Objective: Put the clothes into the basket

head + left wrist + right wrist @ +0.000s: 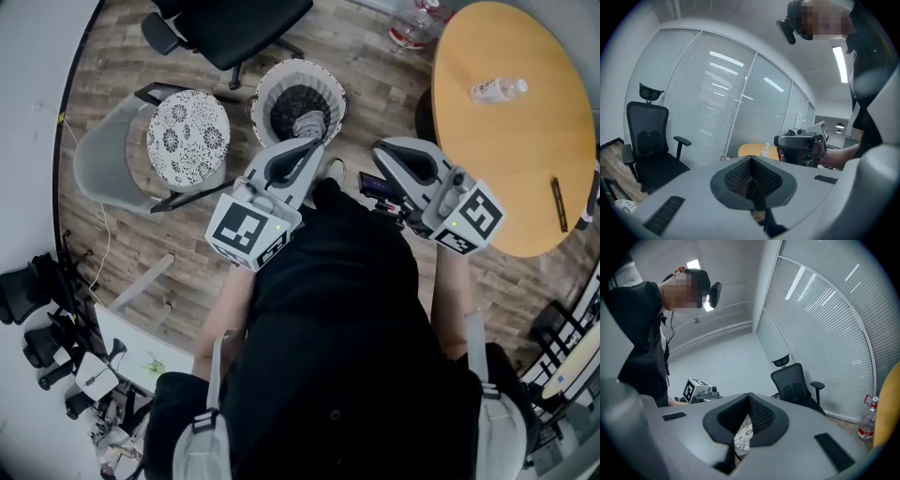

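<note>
Near the basket (272,80) — clenched, empty left gripper (305,146). Beside it, clenched, empty right gripper (379,148). Grey cloth (309,122) inside basket.

We look along our right gripper (749,401), its jaws pressed together, a patterned cushion (742,438) glimpsed beneath. Far right stands a black office chair (797,387); at left, a square-marked cube (693,390).

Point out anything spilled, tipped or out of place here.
Nothing clearly stands out. The basket stands upright on the floor with a grey cloth inside, and the patterned cushion sits square on its chair. Whether the bottle on the round table stands or lies, I cannot tell.
</note>
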The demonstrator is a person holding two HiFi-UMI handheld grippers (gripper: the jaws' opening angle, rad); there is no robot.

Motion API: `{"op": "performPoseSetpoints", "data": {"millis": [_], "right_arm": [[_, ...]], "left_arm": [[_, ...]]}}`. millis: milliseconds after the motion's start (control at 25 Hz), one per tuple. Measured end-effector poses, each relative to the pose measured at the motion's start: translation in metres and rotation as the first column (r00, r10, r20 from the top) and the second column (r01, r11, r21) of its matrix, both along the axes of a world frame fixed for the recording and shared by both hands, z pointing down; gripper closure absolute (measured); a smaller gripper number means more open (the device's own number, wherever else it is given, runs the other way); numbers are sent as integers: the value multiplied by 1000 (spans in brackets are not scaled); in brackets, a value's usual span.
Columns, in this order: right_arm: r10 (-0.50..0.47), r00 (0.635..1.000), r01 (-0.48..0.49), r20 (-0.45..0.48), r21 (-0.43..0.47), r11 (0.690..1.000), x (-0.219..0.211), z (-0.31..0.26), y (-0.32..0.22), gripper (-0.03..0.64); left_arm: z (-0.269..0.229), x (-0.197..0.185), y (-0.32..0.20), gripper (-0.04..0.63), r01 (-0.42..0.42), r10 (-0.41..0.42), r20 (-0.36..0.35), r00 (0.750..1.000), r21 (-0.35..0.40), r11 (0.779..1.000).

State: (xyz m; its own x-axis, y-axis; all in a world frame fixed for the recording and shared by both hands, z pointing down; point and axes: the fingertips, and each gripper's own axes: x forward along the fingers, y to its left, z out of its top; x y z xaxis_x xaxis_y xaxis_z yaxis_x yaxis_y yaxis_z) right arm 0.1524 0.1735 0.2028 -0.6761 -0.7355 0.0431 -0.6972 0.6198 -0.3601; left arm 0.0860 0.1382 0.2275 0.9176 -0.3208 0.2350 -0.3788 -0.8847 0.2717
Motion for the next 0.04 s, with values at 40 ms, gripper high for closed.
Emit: {"op": "performPoseSetpoints", "data": {"millis": [40], "right_arm": [[1,1000,-1,-2,1,1000,0,0,0,600]], "left_arm": [[0,1,1,583,-2,2,-1,1000,0,1000]]}}
